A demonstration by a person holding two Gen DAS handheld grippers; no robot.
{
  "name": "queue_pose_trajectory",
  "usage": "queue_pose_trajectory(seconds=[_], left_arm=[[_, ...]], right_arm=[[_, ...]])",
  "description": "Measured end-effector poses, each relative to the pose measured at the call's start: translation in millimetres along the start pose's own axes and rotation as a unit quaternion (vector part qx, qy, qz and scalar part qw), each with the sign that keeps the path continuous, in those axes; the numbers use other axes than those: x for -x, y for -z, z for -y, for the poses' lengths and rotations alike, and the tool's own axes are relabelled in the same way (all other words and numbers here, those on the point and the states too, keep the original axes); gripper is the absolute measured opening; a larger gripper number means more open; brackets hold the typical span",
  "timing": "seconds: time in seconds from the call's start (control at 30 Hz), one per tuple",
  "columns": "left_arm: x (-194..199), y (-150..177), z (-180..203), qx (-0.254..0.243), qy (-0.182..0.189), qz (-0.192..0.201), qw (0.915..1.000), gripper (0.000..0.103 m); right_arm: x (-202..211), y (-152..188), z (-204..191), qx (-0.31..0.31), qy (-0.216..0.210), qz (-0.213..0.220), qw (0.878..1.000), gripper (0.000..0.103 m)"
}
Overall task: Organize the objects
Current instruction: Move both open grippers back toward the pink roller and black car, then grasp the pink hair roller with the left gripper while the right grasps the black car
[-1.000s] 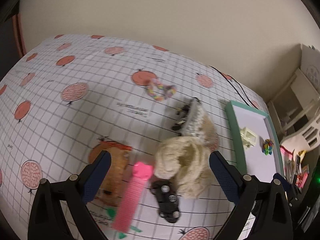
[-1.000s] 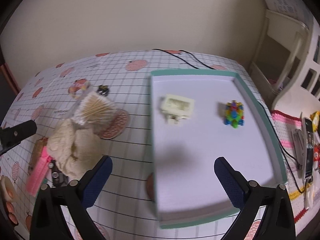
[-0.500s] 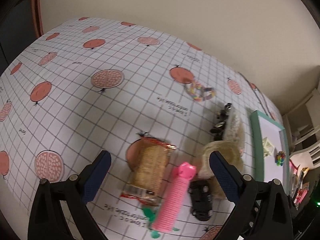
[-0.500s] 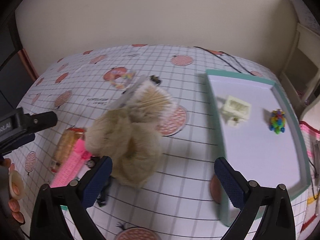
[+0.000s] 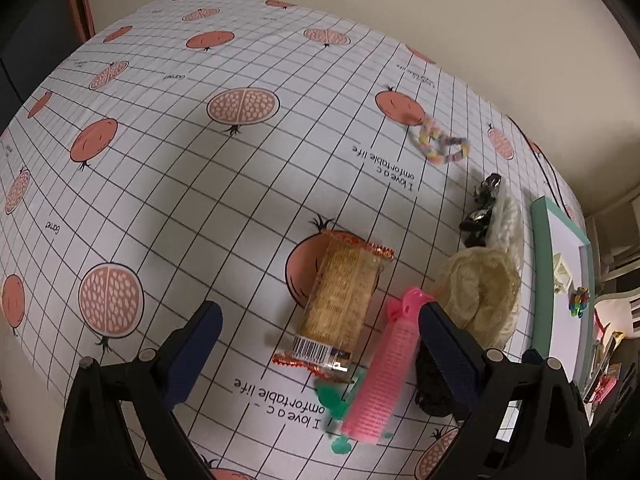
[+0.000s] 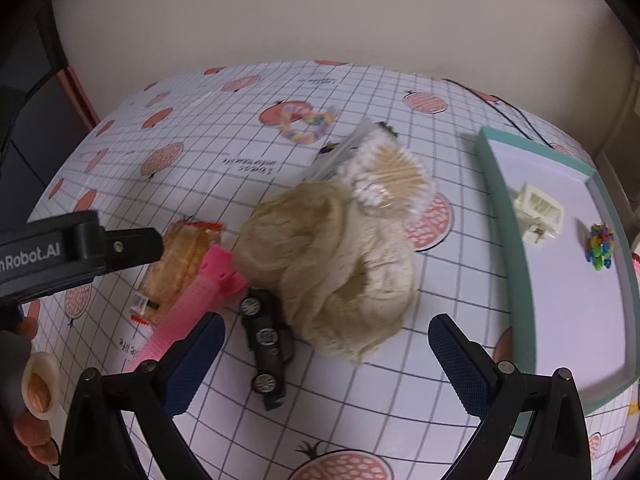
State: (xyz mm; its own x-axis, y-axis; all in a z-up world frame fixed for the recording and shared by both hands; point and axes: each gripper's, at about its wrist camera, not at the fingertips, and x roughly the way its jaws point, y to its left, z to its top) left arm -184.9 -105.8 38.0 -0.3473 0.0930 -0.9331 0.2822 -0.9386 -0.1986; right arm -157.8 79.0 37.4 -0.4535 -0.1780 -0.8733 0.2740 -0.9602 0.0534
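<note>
1. The left gripper [image 5: 320, 336] hangs over the near pile, jaws spread wide and holding nothing, apparently lined up on the cracker packet [image 5: 340, 304] lying flat between its fingers.
2. The right gripper [image 6: 326, 360] is likewise wide apart and empty, framing the black toy car [image 6: 266, 346] and the cream knitted bundle [image 6: 332, 272].
3. The pink comb-like toy [image 5: 386, 364] lies just beside the packet, touching the bundle.
4. Farther off, the teal tray [image 6: 504, 216] already holds a cream plastic piece [image 6: 538, 210] and a bright bead cluster [image 6: 599, 246], so it looks like the destination.
</note>
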Motion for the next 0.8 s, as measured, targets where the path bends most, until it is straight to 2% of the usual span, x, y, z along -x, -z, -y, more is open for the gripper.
queue_pose_trajectory(seconds=[0.23, 0.4, 0.47, 0.57, 0.6, 0.7, 0.77, 0.8], left_arm=[[-1.9, 5.9, 10.1, -0.013, 0.013, -0.016, 0.9997, 0.099], [-2.7, 10.8, 22.7, -0.033, 0.018, -0.026, 0.9990, 0.093], [-3.0, 13.5, 28.9, -0.046, 0.019, -0.030, 0.9983, 0.085], [-4.6, 16.9, 37.4, -0.064, 0.016, -0.034, 0.9972, 0.080], [-4.9, 17.5, 38.9, -0.067, 0.015, -0.036, 0.9970, 0.073], [-6.9, 20.4, 41.1, -0.071, 0.020, -0.044, 0.9963, 0.067], [-8.3, 21.2, 41.3, -0.070, 0.023, -0.049, 0.9961, 0.062], [-8.8, 21.9, 41.5, -0.070, 0.024, -0.050, 0.9960, 0.060]], right_arm=[[-5.5, 3.4, -9.3, 0.019, 0.003, -0.021, 1.000, 0.103], [-7.3, 4.4, -7.9, 0.018, 0.004, -0.032, 0.999, 0.096], [-7.0, 5.0, -8.2, 0.018, 0.002, -0.037, 0.999, 0.088], [-7.1, 6.4, -8.5, 0.023, -0.006, -0.044, 0.999, 0.078], [-7.3, 6.6, -8.2, 0.021, -0.008, -0.047, 0.999, 0.076], [-8.9, 6.1, -9.0, 0.022, -0.012, -0.051, 0.998, 0.064], [-9.2, 6.3, -10.6, 0.025, -0.016, -0.055, 0.998, 0.053], [-9.4, 6.5, -11.3, 0.025, -0.017, -0.057, 0.998, 0.051]])
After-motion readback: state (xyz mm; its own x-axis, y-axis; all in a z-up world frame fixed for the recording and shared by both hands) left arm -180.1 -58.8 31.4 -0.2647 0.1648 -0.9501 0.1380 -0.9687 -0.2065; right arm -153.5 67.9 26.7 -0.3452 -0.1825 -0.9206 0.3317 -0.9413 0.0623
